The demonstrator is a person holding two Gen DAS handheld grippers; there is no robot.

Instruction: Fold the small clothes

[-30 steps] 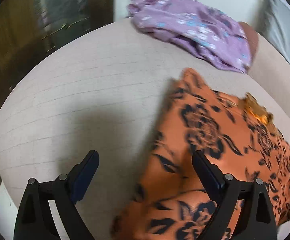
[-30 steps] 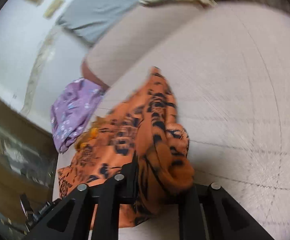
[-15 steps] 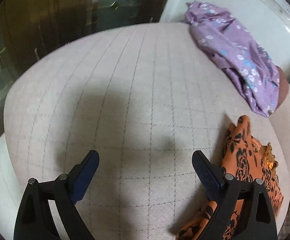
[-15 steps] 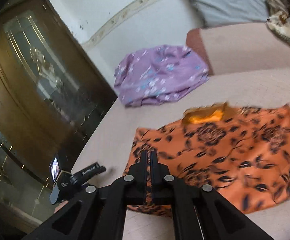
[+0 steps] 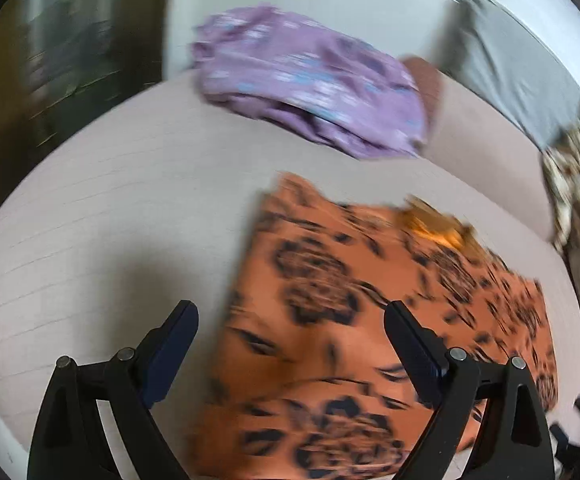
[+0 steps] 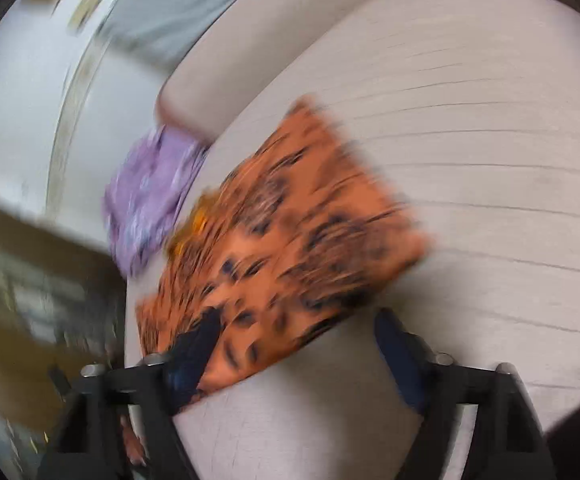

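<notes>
My right gripper point(image 6: 301, 344) has its jaws opening wide, and nothing is pinched between them — the near corner of the orange floral garment point(image 6: 290, 232) lies just under the left-hand finger, loose on the beige bedcover point(image 6: 489, 160), with bare cover beneath the other finger. My left gripper point(image 5: 290, 332) also stands wide open and empty, hovering over the near side edge of the same orange floral garment point(image 5: 369, 300), which spreads ahead and off to the right of its fingers. I judge that a fold has just been laid down: the cloth lies flattish as a rough rectangle, so this reads as the release between two folds. The next move, as I see it, calls for both tools to settle on one edge of the rectangle, pinch only the layers meant to travel, and carry them across without dragging the lower layer along. Further out, beyond the orange piece, the purple garment point(image 5: 309, 80) sits bunched at the far edge of the cover, against a raised beige bolster point(image 5: 489, 140), waiting its turn. Both views are badly smeared, so I cannot count the layers or tell whether the edges line up; a brighter yellow-orange patch at the far edge may be a trim or lining, I cannot say. The garment's near end is cut off behind my left tool's fingers.
</notes>
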